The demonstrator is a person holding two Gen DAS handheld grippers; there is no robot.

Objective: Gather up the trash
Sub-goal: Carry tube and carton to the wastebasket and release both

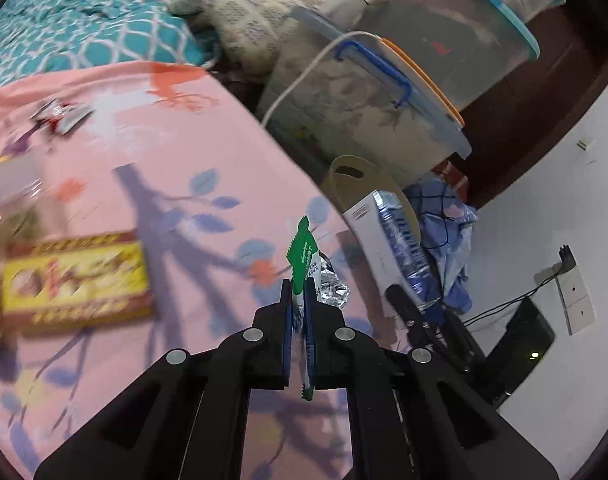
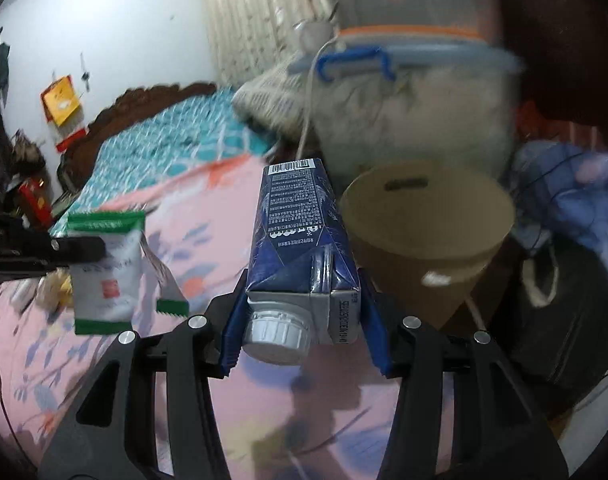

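Observation:
My left gripper (image 1: pixel 300 300) is shut on a green and white snack wrapper (image 1: pixel 302 258), held above the pink bedsheet (image 1: pixel 104 360); the wrapper also shows in the right wrist view (image 2: pixel 104 268). My right gripper (image 2: pixel 304 320) is shut on a dark blue drink carton (image 2: pixel 300 240) with a grey cap, held close to a brown paper bag (image 2: pixel 427 216). The carton (image 1: pixel 395 236) and the bag (image 1: pixel 351 180) also show in the left wrist view. A yellow and red box (image 1: pixel 76 280) and a silver wrapper (image 1: pixel 60 114) lie on the sheet.
Clear plastic storage bins (image 1: pixel 383 112) are stacked beyond the bed edge, with a white cable over them. A teal quilt (image 1: pixel 84 28) and a patterned pillow (image 1: pixel 256 12) lie at the far end. Blue cloth (image 1: pixel 451 220) and a black device (image 1: pixel 519 348) sit by the white wall.

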